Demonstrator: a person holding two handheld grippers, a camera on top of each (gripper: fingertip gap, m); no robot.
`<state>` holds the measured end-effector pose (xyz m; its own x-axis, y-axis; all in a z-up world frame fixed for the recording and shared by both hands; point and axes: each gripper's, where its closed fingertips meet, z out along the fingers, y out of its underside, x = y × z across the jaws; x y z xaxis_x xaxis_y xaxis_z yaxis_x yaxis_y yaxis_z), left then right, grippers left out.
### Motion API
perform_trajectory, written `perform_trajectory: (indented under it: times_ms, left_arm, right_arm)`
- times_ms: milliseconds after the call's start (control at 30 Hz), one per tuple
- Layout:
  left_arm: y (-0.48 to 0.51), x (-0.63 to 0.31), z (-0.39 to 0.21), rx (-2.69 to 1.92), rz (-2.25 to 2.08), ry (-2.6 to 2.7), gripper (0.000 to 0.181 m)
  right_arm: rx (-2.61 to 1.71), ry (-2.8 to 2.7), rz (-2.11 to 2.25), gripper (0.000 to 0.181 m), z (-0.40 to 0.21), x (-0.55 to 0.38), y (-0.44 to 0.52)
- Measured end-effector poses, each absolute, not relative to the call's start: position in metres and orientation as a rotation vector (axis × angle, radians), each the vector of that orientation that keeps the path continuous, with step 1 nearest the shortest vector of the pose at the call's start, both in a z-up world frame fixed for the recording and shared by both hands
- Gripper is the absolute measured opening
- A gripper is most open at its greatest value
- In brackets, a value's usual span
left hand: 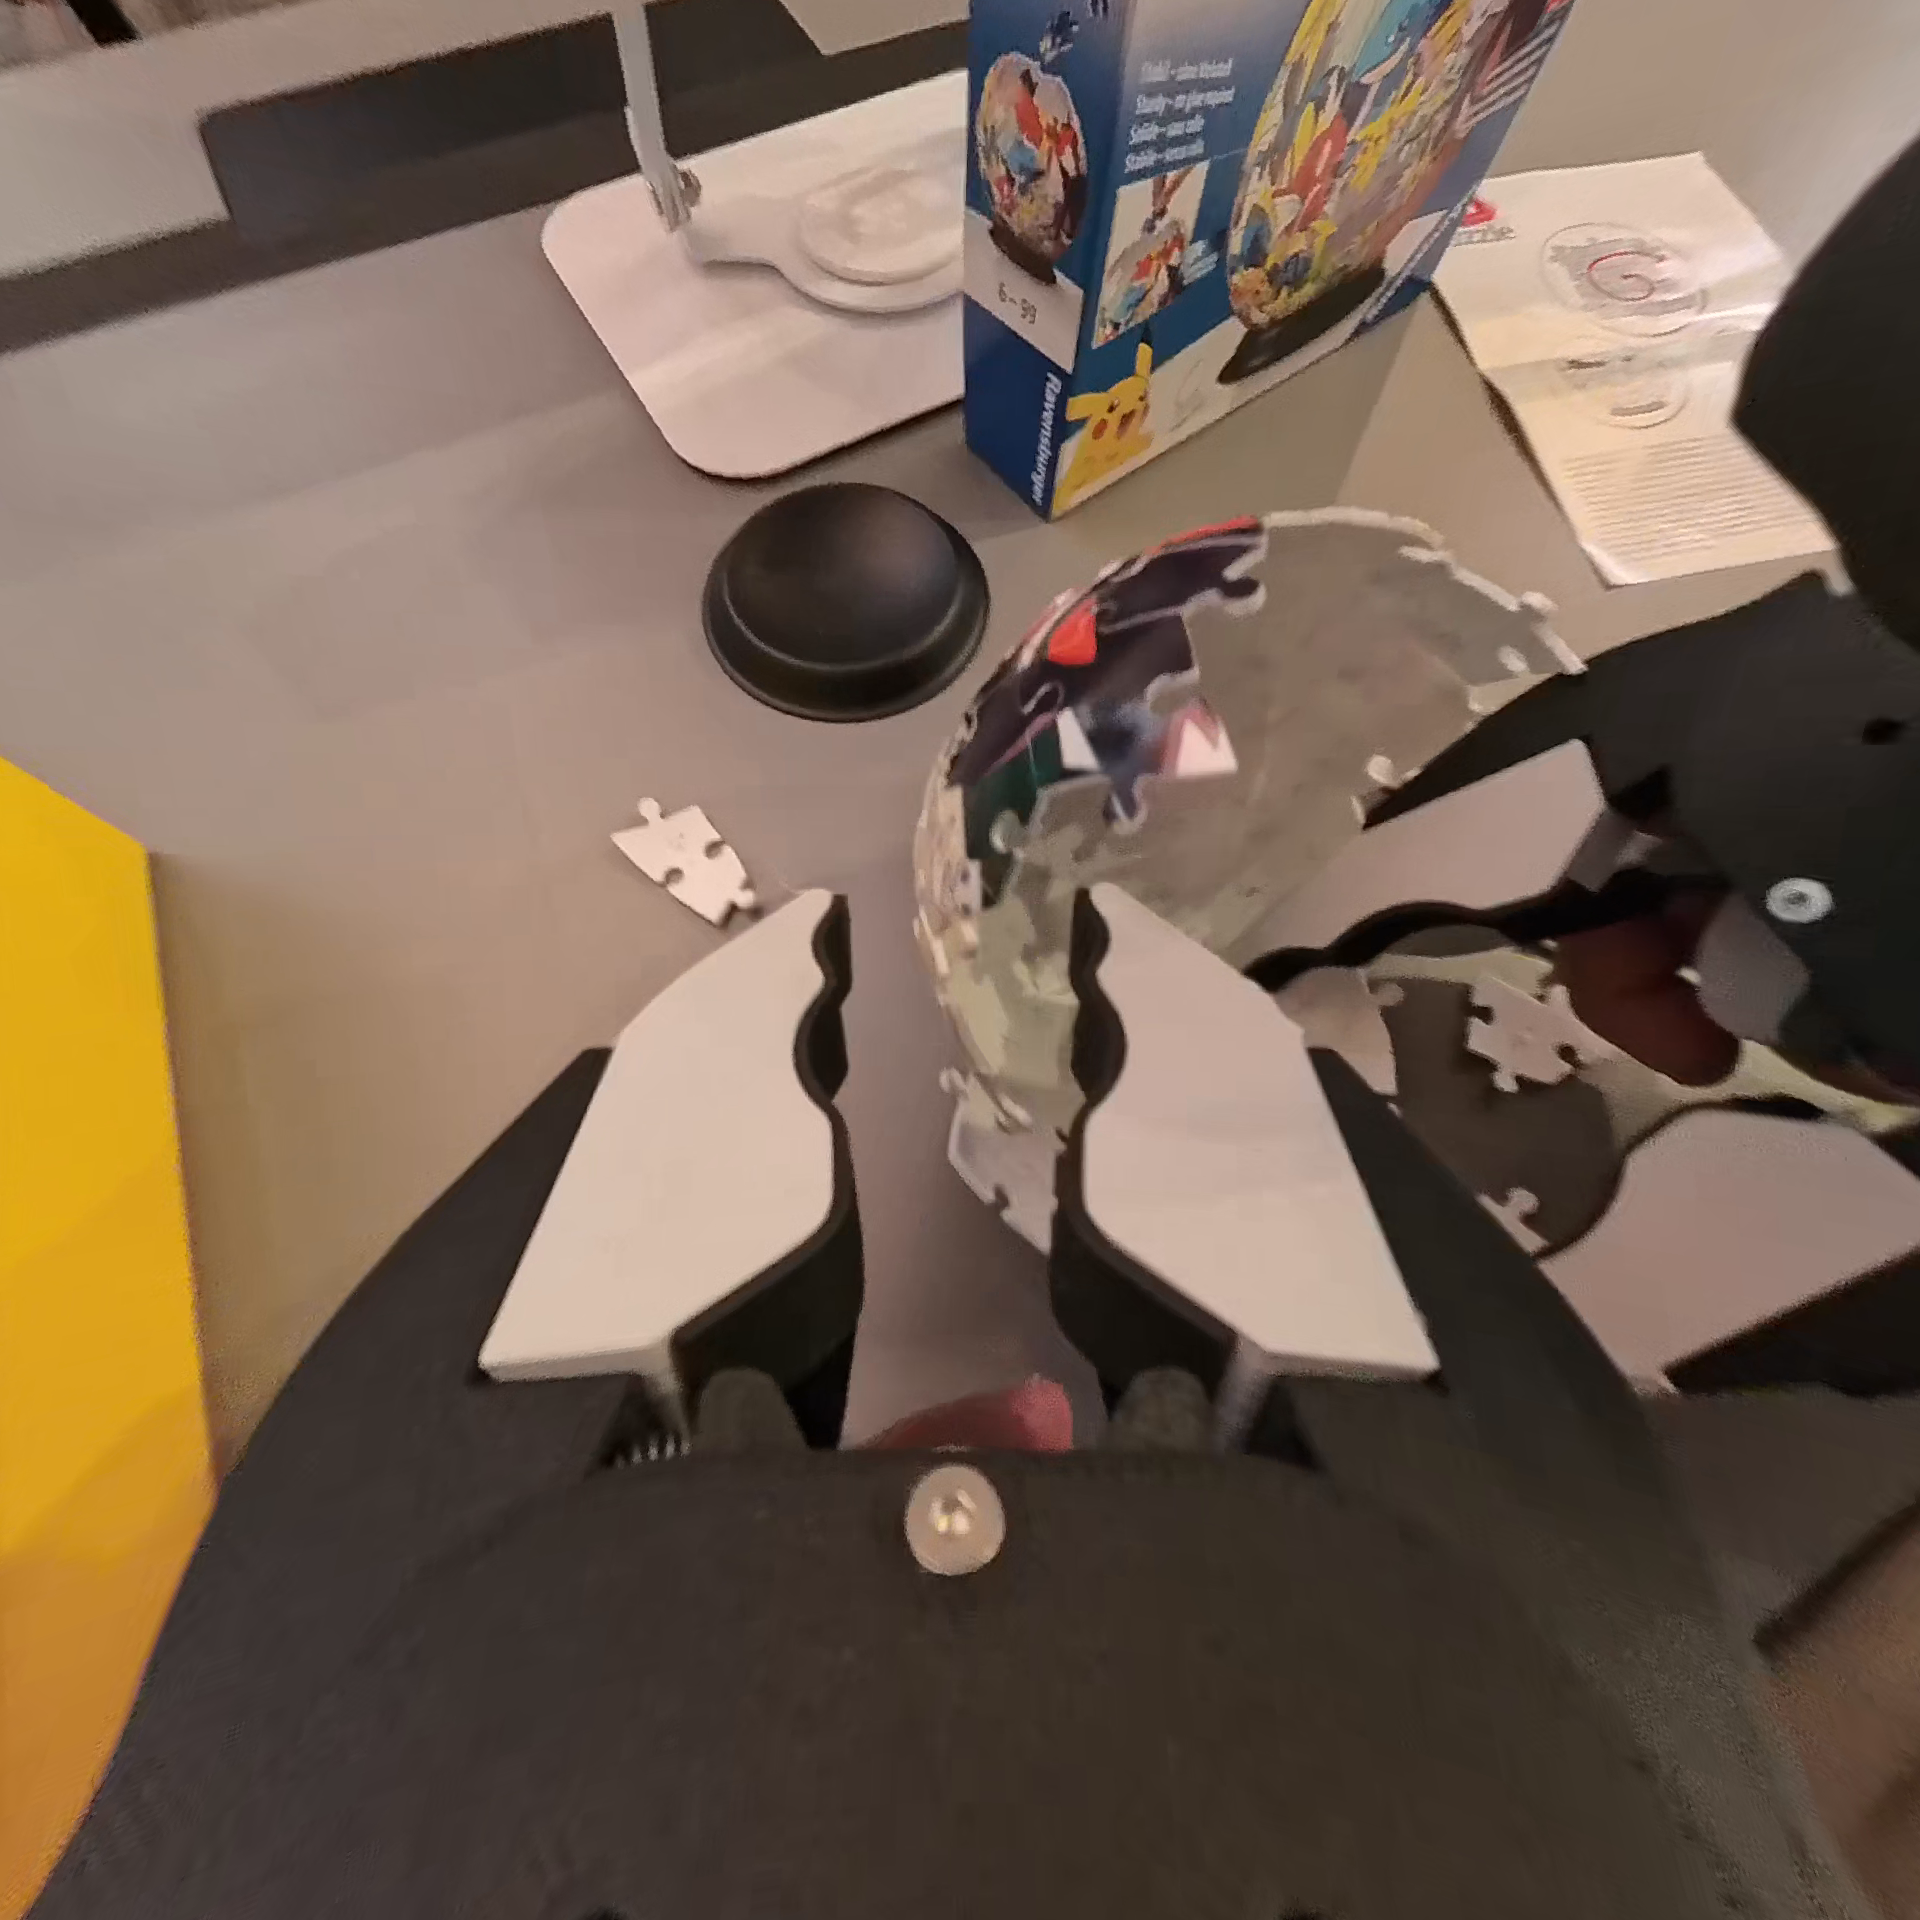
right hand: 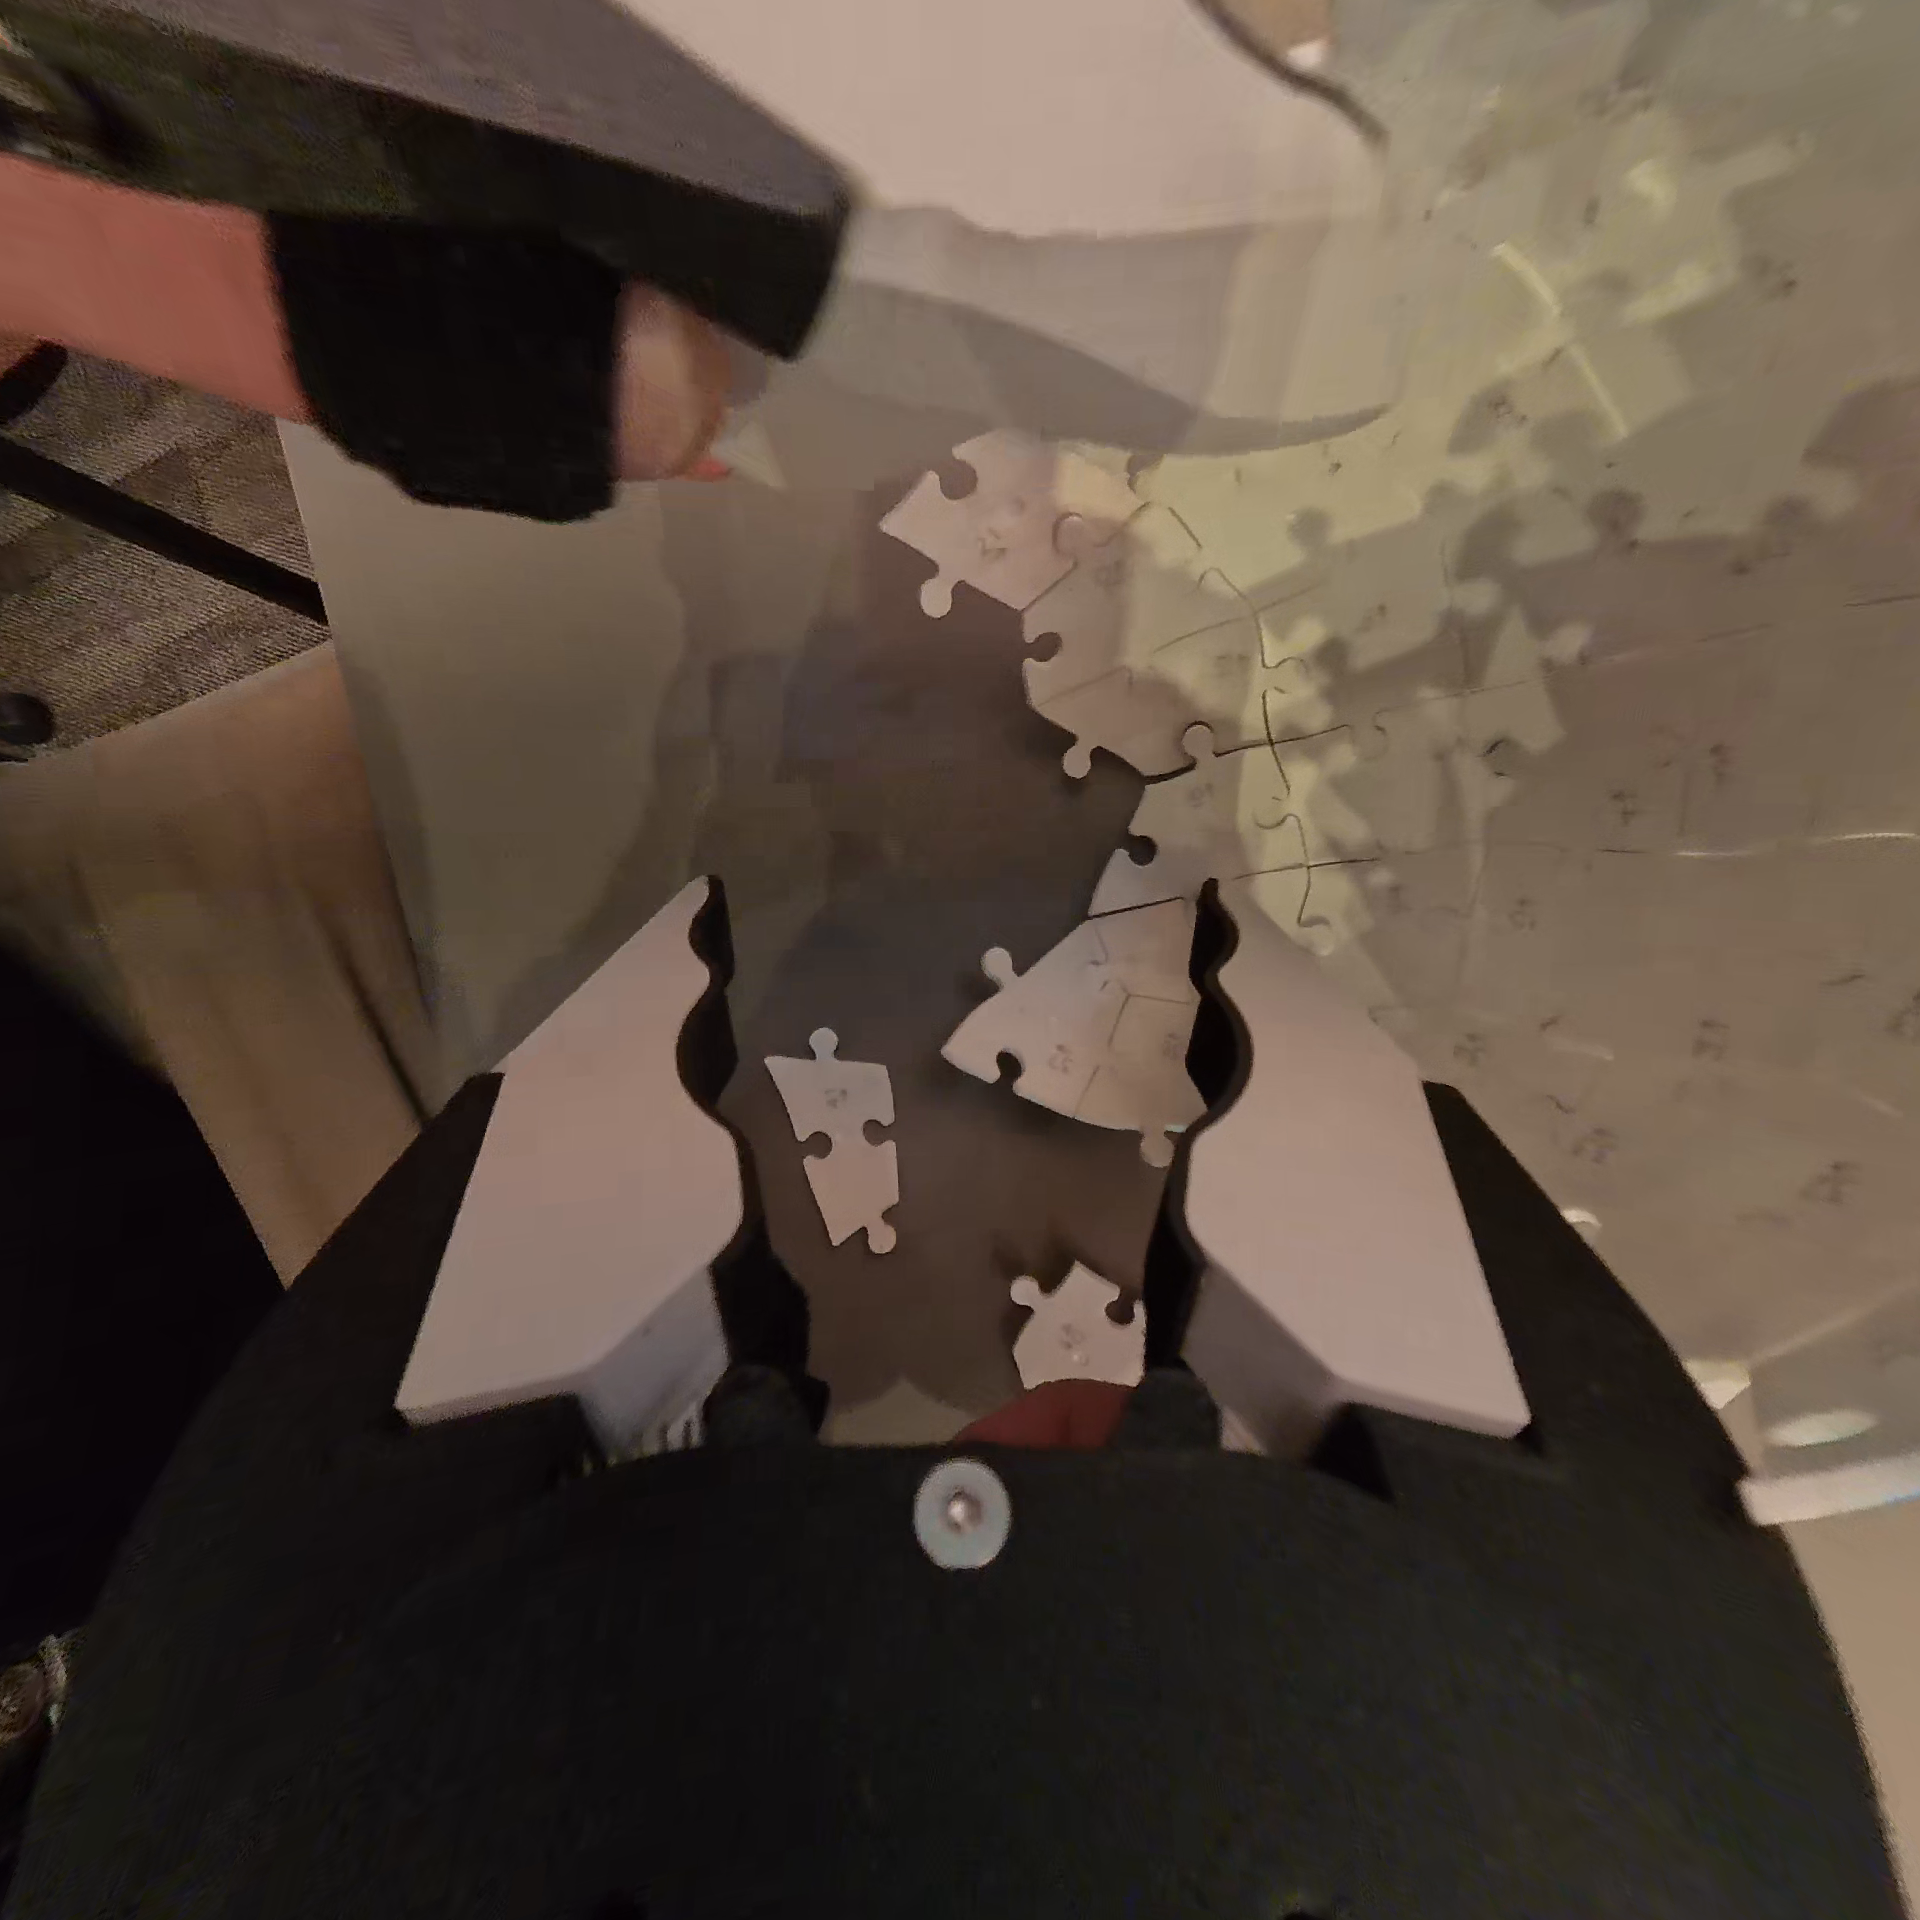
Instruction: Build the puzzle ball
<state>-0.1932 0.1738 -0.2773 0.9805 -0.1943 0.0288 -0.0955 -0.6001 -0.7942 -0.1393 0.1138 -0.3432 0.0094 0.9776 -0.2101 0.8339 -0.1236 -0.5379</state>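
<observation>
The partly built puzzle ball (left hand: 1299,707) is an open shell, printed outside and white inside, lying tilted on the grey table. My left gripper (left hand: 961,914) is open, and the shell's near edge sits in the gap between its fingers without being clamped. My right gripper (left hand: 1340,883) comes in from the right, open, level with the shell's right rim. In the right wrist view the right gripper (right hand: 961,914) is open over loose white pieces (right hand: 844,1143), with the shell's inside wall (right hand: 1455,779) against its right finger.
A black dome stand (left hand: 844,613) sits behind the shell, with the blue puzzle box (left hand: 1247,229), a white base plate (left hand: 779,301) and an instruction sheet (left hand: 1642,343) farther back. One loose piece (left hand: 686,857) lies left of my fingers. A yellow object (left hand: 73,1195) stands at the left. The left tips stand about 10 cm off the loose piece (left hand: 686,857).
</observation>
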Motion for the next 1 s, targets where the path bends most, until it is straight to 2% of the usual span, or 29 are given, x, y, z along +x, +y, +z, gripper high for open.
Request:
perform_trajectory:
  times_ms: [200, 367, 633, 1000]
  left_arm:
    - [0.155, -0.179, -0.307, -2.366, -0.315, 0.158, 0.037]
    - [0.155, -0.186, -0.321, -2.415, -0.309, 0.065, 0.016]
    - [0.157, -0.192, -0.321, -2.421, -0.38, -0.04, 0.004]
    - [0.158, -0.194, -0.321, -2.45, -0.403, -0.079, 0.003]
  right_arm:
    - [-2.018, -1.879, 0.784, 0.091, -0.344, -0.14, 0.113]
    - [-2.017, -1.877, 0.785, 0.094, -0.344, -0.14, 0.111]
    - [-1.993, -1.892, 0.764, 0.094, -0.344, -0.137, 0.109]
    - [-1.88, -1.857, 0.823, 0.094, -0.327, -0.14, 0.106]
